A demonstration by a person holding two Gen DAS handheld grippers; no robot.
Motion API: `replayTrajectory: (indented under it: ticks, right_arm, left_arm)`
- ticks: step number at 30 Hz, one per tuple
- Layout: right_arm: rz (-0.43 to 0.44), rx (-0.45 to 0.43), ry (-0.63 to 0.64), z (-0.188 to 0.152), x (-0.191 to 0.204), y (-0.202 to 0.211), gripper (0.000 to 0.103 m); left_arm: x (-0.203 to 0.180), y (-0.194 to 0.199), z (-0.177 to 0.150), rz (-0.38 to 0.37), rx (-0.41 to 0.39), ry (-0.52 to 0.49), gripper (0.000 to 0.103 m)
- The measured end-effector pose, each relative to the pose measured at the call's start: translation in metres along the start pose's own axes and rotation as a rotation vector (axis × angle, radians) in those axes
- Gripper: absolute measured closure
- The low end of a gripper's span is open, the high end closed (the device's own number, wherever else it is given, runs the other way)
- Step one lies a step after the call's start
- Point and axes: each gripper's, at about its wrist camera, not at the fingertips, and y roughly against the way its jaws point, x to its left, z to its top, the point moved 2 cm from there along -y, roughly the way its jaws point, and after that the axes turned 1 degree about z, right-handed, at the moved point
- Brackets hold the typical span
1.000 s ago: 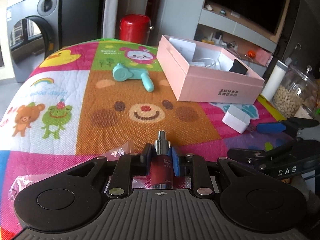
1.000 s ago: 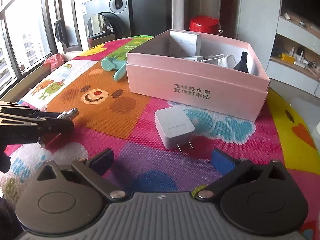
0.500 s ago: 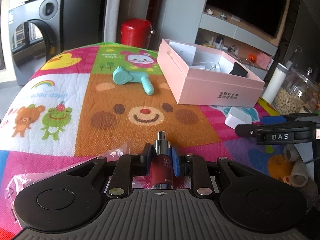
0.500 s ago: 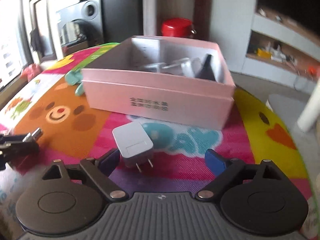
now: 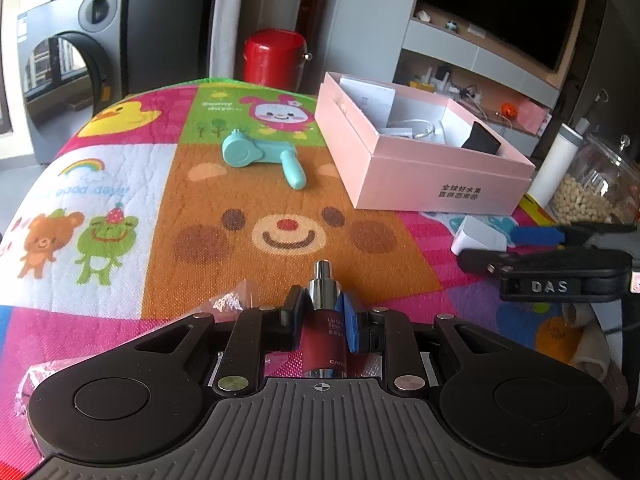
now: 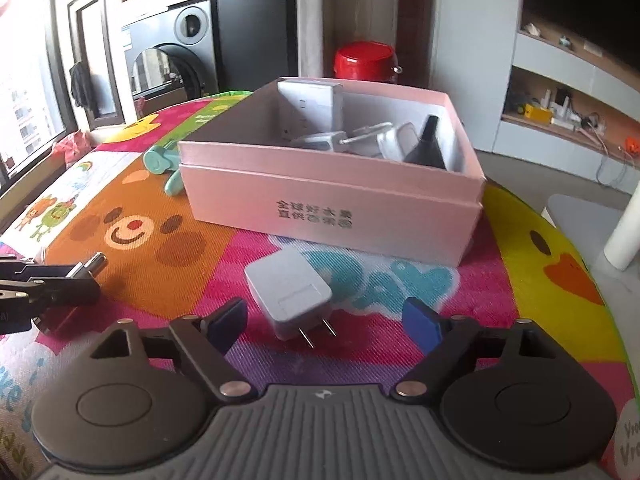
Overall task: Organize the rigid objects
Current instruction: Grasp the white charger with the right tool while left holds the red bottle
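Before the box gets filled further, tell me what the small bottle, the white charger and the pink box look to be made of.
Small bottle, held in the left tool: dark red glossy body, glass or plastic, can't tell; mirror-bright neck looks like metal.
White charger: smooth matte plastic shell, two metal prongs.
Pink box: matte paperboard, judging by its thin folded walls and printed text.

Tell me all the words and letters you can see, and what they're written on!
"DAS": tag on the right gripper.
"Sunny days...": green square of the mat.
"good day": white square of the mat, by the rainbow.
"CAN...", cut off, and "Lip...": small red bottle; the rest is too tiny.
Two lines of Chinese characters: side of the pink box, too blurred to quote surely.
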Motion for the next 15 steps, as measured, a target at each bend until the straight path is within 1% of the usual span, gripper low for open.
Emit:
replayTrajectory:
  ticks: [1,2,3,4,5,7,8,11,15]
  right_arm:
    - [-0.003,-0.007,0.018,0.003,0.003,-0.002,0.021]
    - [-0.003,-0.011,0.031,0.005,0.006,-0.004,0.026]
    - [0.003,-0.011,0.045,0.007,0.009,-0.006,0.037]
    - [0.017,-0.009,0.053,0.009,0.012,-0.007,0.045]
    - [0.037,-0.003,0.061,0.012,0.015,-0.007,0.058]
    - [0.06,-0.005,0.087,0.013,0.023,-0.001,0.068]
    - [0.069,-0.009,0.101,0.013,0.026,0.003,0.071]
    - [0.091,-0.015,0.126,0.01,0.032,0.017,0.071]
    - [0.096,-0.022,0.133,0.005,0.031,0.037,0.071]
  left_arm:
    - [-0.001,0.0,-0.001,0.003,0.0,-0.003,0.079]
    - [-0.001,0.0,-0.001,0.004,-0.001,-0.005,0.079]
    - [-0.001,0.001,-0.002,0.006,-0.001,-0.007,0.079]
    - [-0.001,0.001,-0.002,0.008,-0.001,-0.009,0.079]
    - [-0.001,0.002,-0.002,0.009,0.0,-0.01,0.079]
    - [-0.002,0.002,-0.002,0.012,0.0,-0.014,0.079]
    - [-0.002,0.002,-0.002,0.013,0.0,-0.016,0.079]
    - [-0.002,0.003,-0.003,0.015,0.0,-0.019,0.079]
    - [-0.003,0.004,-0.003,0.018,0.0,-0.024,0.079]
